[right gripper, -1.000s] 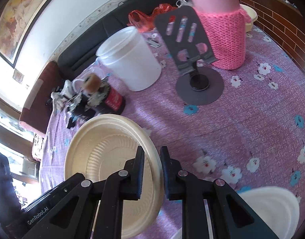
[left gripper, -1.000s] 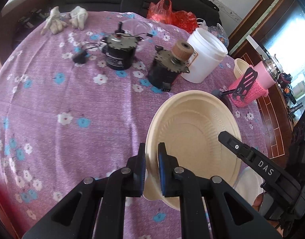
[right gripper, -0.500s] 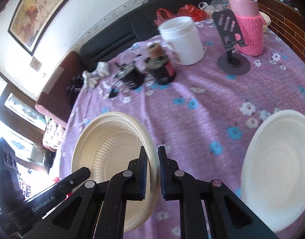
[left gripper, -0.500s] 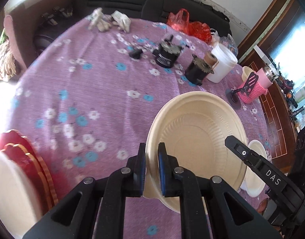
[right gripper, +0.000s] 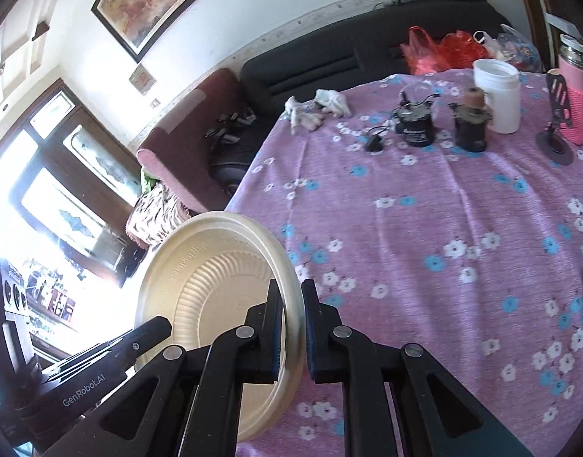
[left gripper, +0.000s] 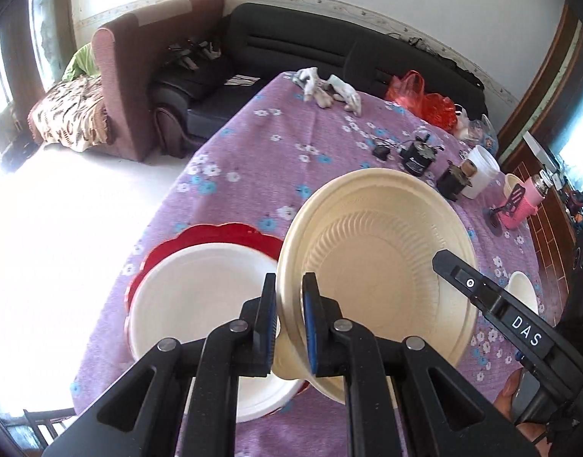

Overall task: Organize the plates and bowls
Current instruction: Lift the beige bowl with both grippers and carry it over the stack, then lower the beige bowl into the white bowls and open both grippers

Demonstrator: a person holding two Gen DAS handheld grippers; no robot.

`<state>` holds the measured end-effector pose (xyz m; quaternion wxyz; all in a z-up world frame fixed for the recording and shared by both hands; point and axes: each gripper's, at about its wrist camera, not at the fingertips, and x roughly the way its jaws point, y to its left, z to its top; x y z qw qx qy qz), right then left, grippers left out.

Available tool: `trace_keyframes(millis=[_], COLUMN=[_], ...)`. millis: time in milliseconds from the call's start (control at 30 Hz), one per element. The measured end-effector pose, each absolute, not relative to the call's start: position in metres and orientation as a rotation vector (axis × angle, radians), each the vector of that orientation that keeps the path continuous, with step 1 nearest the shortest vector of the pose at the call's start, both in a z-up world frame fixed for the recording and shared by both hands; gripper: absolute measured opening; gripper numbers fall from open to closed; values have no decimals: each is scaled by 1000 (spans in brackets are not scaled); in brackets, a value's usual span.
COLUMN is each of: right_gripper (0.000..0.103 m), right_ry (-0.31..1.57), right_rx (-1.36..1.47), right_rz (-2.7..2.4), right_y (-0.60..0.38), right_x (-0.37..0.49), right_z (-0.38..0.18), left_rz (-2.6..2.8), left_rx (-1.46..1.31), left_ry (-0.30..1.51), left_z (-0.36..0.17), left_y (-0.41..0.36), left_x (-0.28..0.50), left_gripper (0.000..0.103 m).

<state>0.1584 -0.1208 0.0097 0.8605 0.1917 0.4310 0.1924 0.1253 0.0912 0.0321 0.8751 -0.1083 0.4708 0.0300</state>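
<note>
A cream paper plate (left gripper: pixel 375 262) hangs tilted above the purple flowered tablecloth (left gripper: pixel 291 144), gripped from two sides. My left gripper (left gripper: pixel 289 293) is shut on its near left rim. My right gripper (right gripper: pixel 293 304) is shut on the opposite rim of the same plate (right gripper: pixel 215 285); one of its fingers (left gripper: pixel 478 289) shows across the plate in the left wrist view. Just left of the held plate, a white plate (left gripper: pixel 200 297) lies on a red scalloped plate (left gripper: pixel 215 232) near the table's edge. Another white dish (left gripper: pixel 523 293) sits on the cloth to the right.
Along the far side stand a white tub (right gripper: pixel 499 95), a pink-sleeved flask (right gripper: pixel 575 95), a black phone stand (right gripper: pixel 556 114), two dark motors (right gripper: pixel 415 122), white gloves (right gripper: pixel 318 108) and red bags (right gripper: pixel 440 51). A black sofa (left gripper: pixel 291 49) lies beyond; the table drops off at the left.
Both grippers have carried the cream plate up and leftward across the table, away from the tub and flask. The red and white plate stack has come into view beside it.
</note>
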Motion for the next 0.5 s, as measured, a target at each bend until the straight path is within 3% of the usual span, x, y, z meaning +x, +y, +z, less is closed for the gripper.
trace_keyframes(millis=[500], right_gripper=[12], right_ry=[997], right_rx=[287], right_rz=[503], right_y=[-4], right_x=[136], right_z=[-21], left_rz=[190], left_rx=[-232], left_ry=[1041], left_z=[-1], left_y=[178], left_x=[88], left_gripper=[12])
